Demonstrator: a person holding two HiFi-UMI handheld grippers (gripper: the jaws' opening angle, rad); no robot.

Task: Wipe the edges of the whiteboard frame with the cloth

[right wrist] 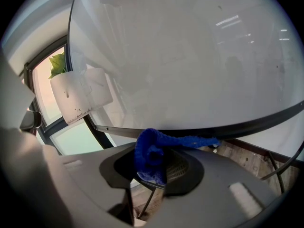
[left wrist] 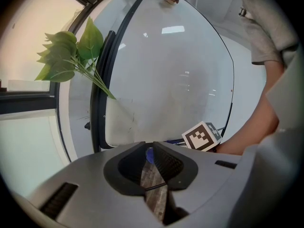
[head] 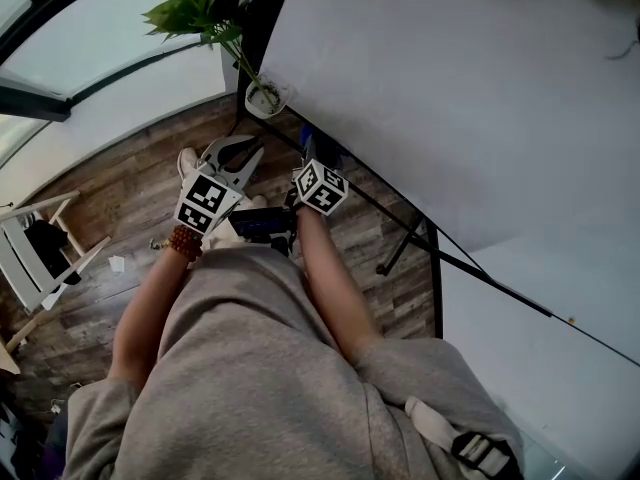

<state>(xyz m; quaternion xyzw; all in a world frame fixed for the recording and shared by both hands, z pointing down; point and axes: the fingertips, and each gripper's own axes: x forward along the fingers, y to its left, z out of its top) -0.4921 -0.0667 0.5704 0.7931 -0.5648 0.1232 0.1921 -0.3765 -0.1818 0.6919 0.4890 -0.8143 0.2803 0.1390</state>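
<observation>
The whiteboard (head: 450, 88) leans across the upper right of the head view, with its black frame edge (head: 385, 203) along the bottom. My right gripper (head: 316, 173) is at that lower edge, close to the left corner. In the right gripper view my right gripper (right wrist: 154, 148) is shut on a blue cloth (right wrist: 151, 158). One end of the cloth trails right under the black frame edge (right wrist: 256, 122). My left gripper (head: 240, 156) hangs just left of the right one. Its jaws meet at the tips with nothing between them (left wrist: 150, 148). The whiteboard (left wrist: 171, 80) is ahead of it.
A leafy plant (head: 200, 13) in a white pot (head: 264, 96) hangs at the board's left corner. Black stand legs (head: 400, 248) run under the board onto the wooden floor. A white folding rack (head: 35, 253) stands at far left. The right gripper's marker cube (left wrist: 202, 136) shows in the left gripper view.
</observation>
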